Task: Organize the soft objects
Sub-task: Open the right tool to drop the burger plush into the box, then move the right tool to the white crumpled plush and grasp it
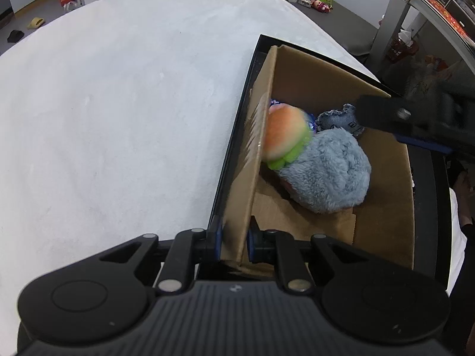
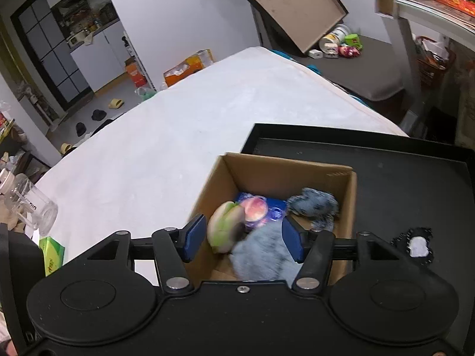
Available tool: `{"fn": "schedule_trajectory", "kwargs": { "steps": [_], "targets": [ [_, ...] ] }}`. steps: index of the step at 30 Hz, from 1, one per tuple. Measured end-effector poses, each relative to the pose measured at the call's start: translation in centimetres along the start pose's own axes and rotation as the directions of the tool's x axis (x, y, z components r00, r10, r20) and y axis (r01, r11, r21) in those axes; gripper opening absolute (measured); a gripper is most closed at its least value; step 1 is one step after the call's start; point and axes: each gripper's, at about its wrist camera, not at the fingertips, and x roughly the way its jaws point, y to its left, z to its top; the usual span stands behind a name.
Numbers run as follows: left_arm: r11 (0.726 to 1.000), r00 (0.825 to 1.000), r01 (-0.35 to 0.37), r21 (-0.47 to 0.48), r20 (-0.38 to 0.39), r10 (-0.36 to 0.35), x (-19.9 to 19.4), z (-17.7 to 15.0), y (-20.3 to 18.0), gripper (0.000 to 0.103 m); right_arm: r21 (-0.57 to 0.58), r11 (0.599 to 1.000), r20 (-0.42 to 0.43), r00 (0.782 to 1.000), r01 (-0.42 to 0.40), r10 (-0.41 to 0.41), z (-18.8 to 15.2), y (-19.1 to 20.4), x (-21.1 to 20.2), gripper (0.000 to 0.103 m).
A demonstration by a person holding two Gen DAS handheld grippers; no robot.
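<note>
A cardboard box (image 1: 383, 195) stands on a black tray (image 1: 243, 89) on the white bed. In it lie a peach-shaped plush (image 1: 285, 136), a grey furry plush (image 1: 329, 172), a denim-blue soft toy (image 1: 338, 118) and a blue packet (image 2: 273, 210). My left gripper (image 1: 233, 241) is shut on the box's left wall. My right gripper (image 2: 243, 237) is open and empty above the box, over the peach plush (image 2: 225, 225) and grey plush (image 2: 264, 255). It shows as a dark blurred shape in the left wrist view (image 1: 409, 118).
The white bed cover (image 1: 118, 103) spreads to the left. The tray (image 2: 400, 178) extends right of the box (image 2: 347, 190), with a small black-and-white item (image 2: 415, 246) on it. A glass jar (image 2: 32, 207) and green packet (image 2: 52, 255) sit at the bed's left edge. Clutter lies on the floor.
</note>
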Motion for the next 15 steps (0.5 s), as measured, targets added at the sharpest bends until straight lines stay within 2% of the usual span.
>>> {"fn": "schedule_trajectory", "kwargs": {
  "steps": [3,7,15],
  "targets": [
    [1.000,1.000,-0.001,-0.005,-0.008,0.001,0.1,0.1,0.0,0.015,0.011,1.000,0.006,1.000,0.012,-0.012,-0.1,-0.7,-0.8,0.059],
    [1.000,1.000,-0.017,0.002,-0.002,0.017,0.1,0.3,-0.5,0.016,0.009,0.999,0.026,0.999,0.034,-0.035,-0.3,-1.8,-2.1,0.069],
    [0.999,0.999,-0.049,0.021,0.025,0.048,-0.8,0.4,-1.6,0.019,0.041,0.997,0.048,0.996,0.070,-0.072,-0.6,-5.0,-3.9,0.072]
  ]
}}
